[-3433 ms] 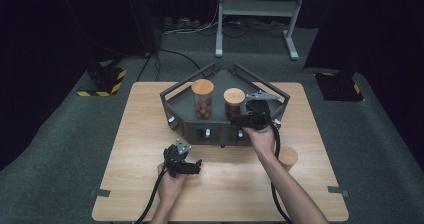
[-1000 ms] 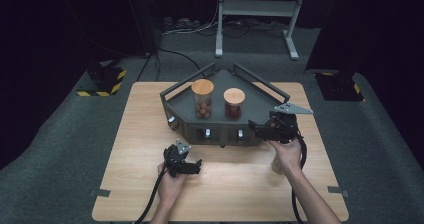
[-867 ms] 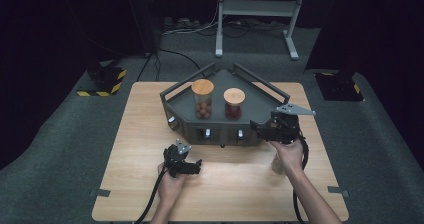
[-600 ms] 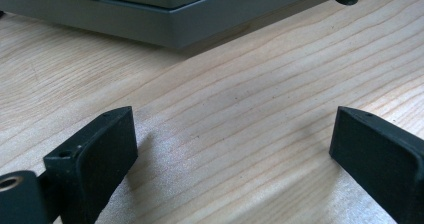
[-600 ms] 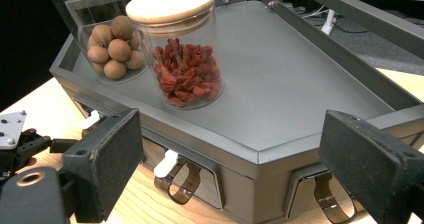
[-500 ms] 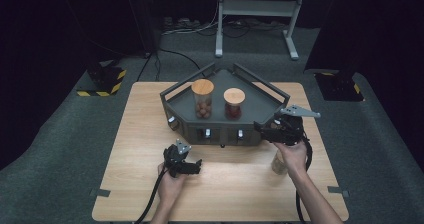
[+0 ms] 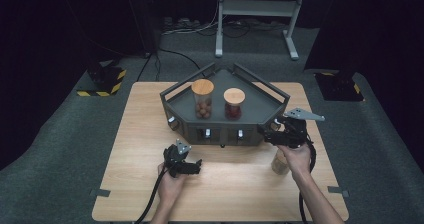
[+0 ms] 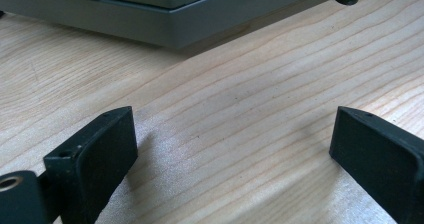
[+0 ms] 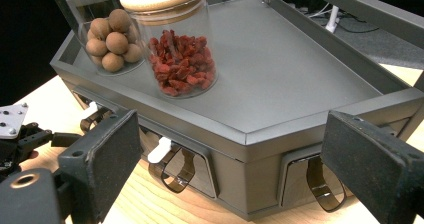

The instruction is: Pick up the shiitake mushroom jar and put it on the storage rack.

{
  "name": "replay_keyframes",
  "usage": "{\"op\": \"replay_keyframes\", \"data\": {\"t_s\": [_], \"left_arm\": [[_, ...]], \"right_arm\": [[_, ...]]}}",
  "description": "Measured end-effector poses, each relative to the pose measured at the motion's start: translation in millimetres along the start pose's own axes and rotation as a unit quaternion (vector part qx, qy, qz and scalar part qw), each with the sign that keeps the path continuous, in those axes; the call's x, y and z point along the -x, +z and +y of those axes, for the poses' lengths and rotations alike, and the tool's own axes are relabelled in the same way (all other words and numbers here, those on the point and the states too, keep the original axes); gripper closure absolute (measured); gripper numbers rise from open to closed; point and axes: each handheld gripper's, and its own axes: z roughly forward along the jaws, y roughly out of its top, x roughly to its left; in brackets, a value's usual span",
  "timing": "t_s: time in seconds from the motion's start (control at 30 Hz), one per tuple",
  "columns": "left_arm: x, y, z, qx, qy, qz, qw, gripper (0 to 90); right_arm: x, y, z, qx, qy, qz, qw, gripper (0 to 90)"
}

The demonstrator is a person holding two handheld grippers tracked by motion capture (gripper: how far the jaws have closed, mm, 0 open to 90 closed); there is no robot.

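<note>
Wooden table, right gripper wide-jawed near grey tray's probably right edge.

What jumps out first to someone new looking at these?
The dark grey tray at the far middle of the wooden table, with two cork-lidded jars on it: one of brown balls, one of red dried berries. Next, the right tool, open at the tray's right corner, and a third jar behind that hand.
</note>
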Motion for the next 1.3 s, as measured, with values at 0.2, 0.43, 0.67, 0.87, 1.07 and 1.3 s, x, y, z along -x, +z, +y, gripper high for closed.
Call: {"op": "replay_keyframes", "data": {"t_s": [0.2,0.43,0.67,0.87,1.07,1.3], "left_arm": [[0.0,0.0,0.0,0.000,0.000,0.000,1.0000,4.9],[0.0,0.0,0.0,0.000,0.000,0.000,1.0000,4.9],[0.1,0.1,0.0,0.000,0.000,0.000,1.0000,4.9],[0.0,0.0,0.0,0.000,0.000,0.000,1.0000,4.9],[0.1,0.1,0.0,0.000,-0.001,0.000,1.0000,4.9],[0.1,0.1,0.0,0.000,0.000,0.000,1.0000,4.9]], "right_arm": [[5.6,-1.7,-3.5,0.005,0.008,0.009,0.9999,7.3],[10.7,-6.0,-7.0,0.011,0.005,0.005,0.9999,6.9],[16.4,-10.7,-12.9,0.014,0.004,0.004,0.9999,7.6],[17.2,-10.6,-15.7,0.011,0.002,0.003,0.9999,7.7],[18.7,-11.4,-19.6,0.010,0.002,0.002,0.9999,7.6],[23.5,-15.4,-25.6,0.011,0.005,-0.005,0.9999,7.2]]}}
